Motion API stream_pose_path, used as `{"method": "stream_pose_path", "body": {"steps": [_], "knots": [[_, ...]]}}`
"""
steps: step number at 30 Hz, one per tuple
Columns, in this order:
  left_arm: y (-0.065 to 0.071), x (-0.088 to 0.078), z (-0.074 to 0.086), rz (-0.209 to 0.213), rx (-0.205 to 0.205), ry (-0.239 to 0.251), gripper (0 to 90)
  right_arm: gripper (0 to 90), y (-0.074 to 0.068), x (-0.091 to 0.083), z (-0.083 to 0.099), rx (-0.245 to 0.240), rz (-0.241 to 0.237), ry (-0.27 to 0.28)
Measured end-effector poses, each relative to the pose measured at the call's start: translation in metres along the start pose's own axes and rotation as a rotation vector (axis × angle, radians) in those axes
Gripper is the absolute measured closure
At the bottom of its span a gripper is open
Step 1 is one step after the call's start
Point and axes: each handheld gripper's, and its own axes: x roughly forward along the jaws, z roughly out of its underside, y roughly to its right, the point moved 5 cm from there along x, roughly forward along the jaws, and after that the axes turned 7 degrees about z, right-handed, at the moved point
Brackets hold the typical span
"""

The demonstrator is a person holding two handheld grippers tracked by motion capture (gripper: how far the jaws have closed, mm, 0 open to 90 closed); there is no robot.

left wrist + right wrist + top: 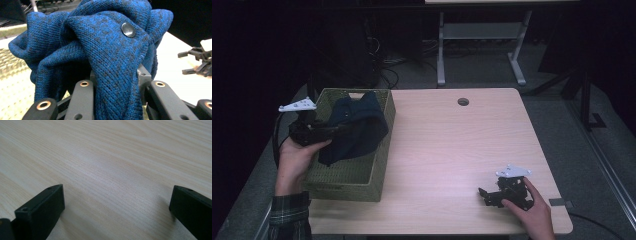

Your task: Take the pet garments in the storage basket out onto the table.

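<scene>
Clamping a fold of the blue knitted garment (107,52) over the woven basket (377,165), the left hand-held gripper (334,131) grips soft, light cloth; a thick bunched fold should hold best. The right hand-held gripper (486,196) rests released on the table (452,145).

The room is dark. Behind the light wooden surface (472,145) stands a grey table frame (482,45) on grey floor (557,120).

lab/office | light wood desk (452,150) | floor cables (387,70)
</scene>
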Motion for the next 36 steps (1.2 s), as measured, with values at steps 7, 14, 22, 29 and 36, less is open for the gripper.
{"method": "stream_pose_path", "body": {"steps": [7, 14, 22, 29, 36], "knots": [[0.014, 0.006, -0.011, 0.032, 0.030, 0.017, 67.7, 0.0, 0.000, 0.000, 0.000, 0.000, 0.000, 0.000], [0.027, 0.014, -0.021, 0.063, 0.061, 0.025, 67.7, 0.0, 0.000, 0.000, 0.000, 0.000, 0.000, 0.000], [0.040, 0.026, -0.030, 0.090, 0.094, 0.028, 67.8, 0.0, 0.000, 0.000, 0.000, 0.000, 0.000, 0.000], [0.052, 0.040, -0.037, 0.125, 0.116, 0.025, 67.8, 0.0, 0.000, 0.000, 0.000, 0.000, 0.000, 0.000], [0.062, 0.059, -0.041, 0.153, 0.135, 0.006, 67.8, 0.0, 0.000, 0.000, 0.000, 0.000, 0.000, 0.000]]}}
